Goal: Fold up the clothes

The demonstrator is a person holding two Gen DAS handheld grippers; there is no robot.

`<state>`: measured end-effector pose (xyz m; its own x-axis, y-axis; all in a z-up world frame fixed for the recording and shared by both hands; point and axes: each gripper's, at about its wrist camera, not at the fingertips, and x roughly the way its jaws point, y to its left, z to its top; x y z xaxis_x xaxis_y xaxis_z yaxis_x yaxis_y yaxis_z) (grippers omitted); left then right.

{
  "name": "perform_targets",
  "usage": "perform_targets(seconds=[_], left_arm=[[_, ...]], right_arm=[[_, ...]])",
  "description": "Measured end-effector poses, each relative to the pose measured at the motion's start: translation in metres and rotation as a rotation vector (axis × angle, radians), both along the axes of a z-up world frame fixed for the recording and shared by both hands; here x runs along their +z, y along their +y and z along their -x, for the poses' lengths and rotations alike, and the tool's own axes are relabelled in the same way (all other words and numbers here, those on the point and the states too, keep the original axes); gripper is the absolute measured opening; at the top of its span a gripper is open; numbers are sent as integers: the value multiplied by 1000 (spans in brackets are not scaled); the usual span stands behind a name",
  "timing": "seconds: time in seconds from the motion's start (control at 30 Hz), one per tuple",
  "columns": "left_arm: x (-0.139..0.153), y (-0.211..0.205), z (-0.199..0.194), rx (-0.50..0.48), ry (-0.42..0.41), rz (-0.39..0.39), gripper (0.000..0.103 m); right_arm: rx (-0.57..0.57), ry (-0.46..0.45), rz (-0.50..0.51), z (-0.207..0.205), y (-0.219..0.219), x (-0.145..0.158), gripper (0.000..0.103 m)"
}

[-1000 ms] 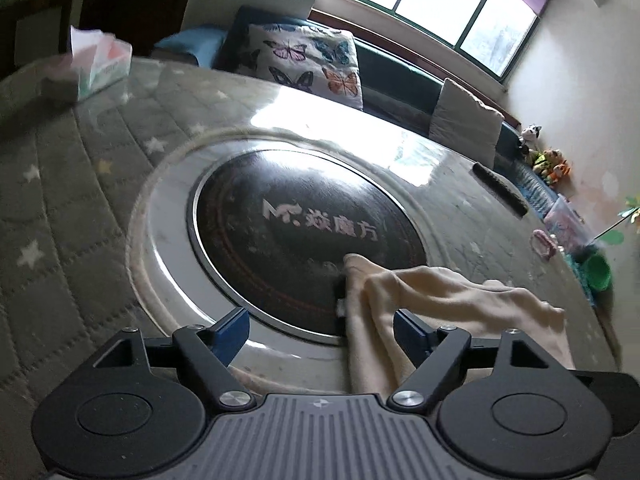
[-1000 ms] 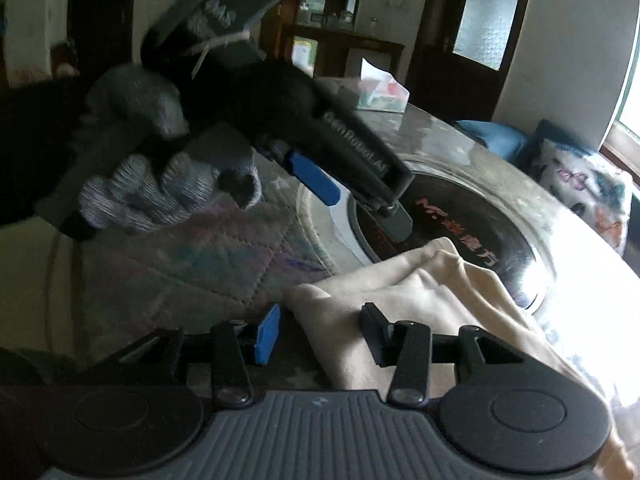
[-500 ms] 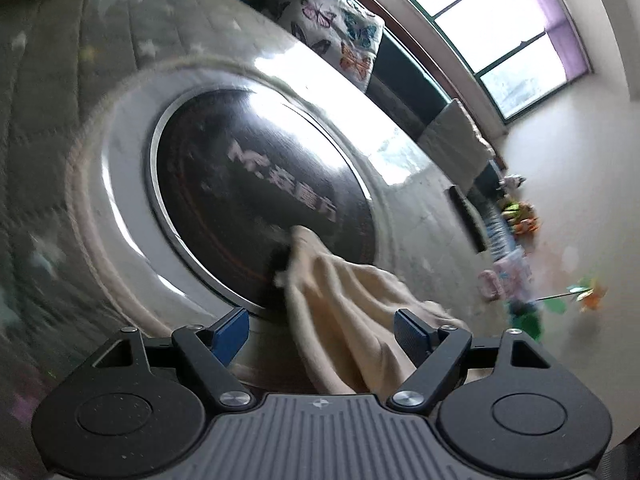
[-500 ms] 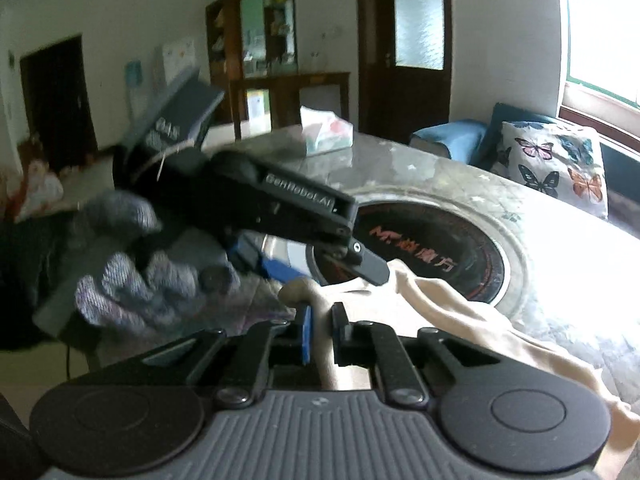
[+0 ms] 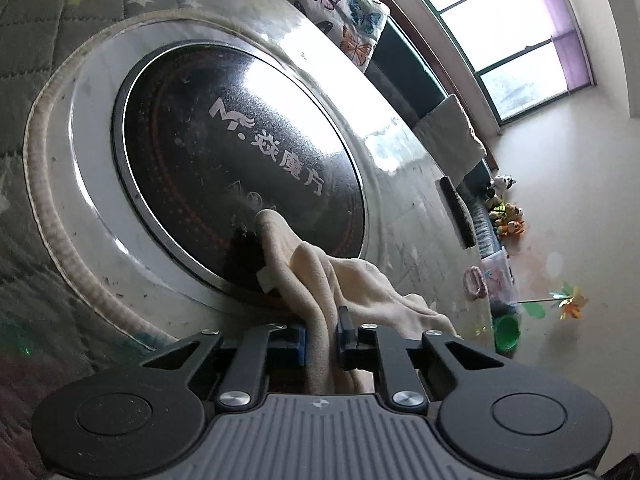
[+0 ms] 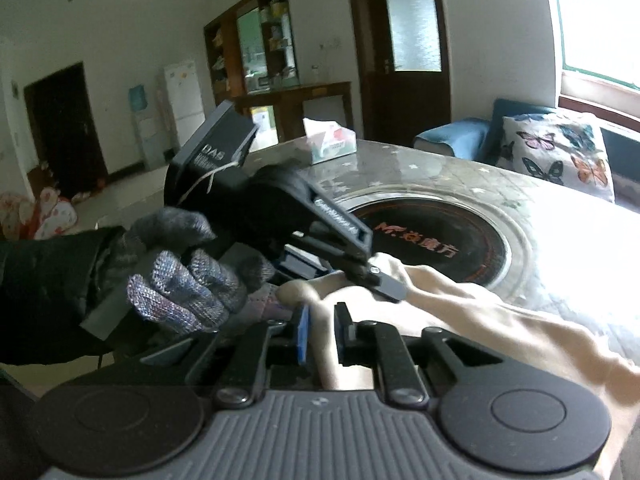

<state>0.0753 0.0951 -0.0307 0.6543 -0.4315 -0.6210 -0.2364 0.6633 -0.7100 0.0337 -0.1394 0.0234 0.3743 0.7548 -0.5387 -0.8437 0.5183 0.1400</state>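
Left wrist view: the left claw (image 5: 322, 338) is closing, pinching the cream garment (image 5: 316, 268), which trails onto the surface (image 5: 72, 160).

Right wrist view: the right claw (image 6: 320, 334) is easing open slightly, pads pinching the same garment's edge. The fabric looks soft, light and limp; grip hems or corners.

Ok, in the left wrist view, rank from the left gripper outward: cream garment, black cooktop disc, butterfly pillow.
1. Cream garment, between the left gripper fingers.
2. Black cooktop disc, just ahead, under the cloth's tip.
3. Butterfly pillow, beyond the table's far edge.
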Motion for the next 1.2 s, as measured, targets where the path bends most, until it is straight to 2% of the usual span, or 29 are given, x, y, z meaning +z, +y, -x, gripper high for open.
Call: perform_targets(seconds=[0.07,0.33,0.5,0.63,0.77,0.87,0.97,1.0,1.07,1.2], left_arm=[[1,-3,2,-6,-7,-20,15],[-2,-2,6,-13,-13,-60,15],[1,-4,6,-21,-18,-89,15],[2,-6,3,-28,-22,-110,15],[3,-9,2,-33,-26,-131,15],[3,-11,0,-39,-29,-146,15],[5,-15,-1,-48,-36,-175,15],[7,-16,-1,-51,-41,-187,15],[11,-19,-1,-57,-52,-206,15],[29,-29,-2,-87,-104,-240,14]], right_arm=[[-61,13,-17,-6,-14,2,13],[-464,41,9,-60,-94,-16,13],[-583,92,44,-89,-121,-41,13],[-627,106,-3,-89,-135,-40,15],[-676,131,-18,-92,-141,-43,33],[-681,184,-47,-100,-144,-52,36],[-656,195,-69,-99,-142,-55,33],[-648,198,-72,-99,-139,-55,20],[-633,204,-79,-98,-135,-56,13],[-649,191,-137,-90,-145,-45,9]])
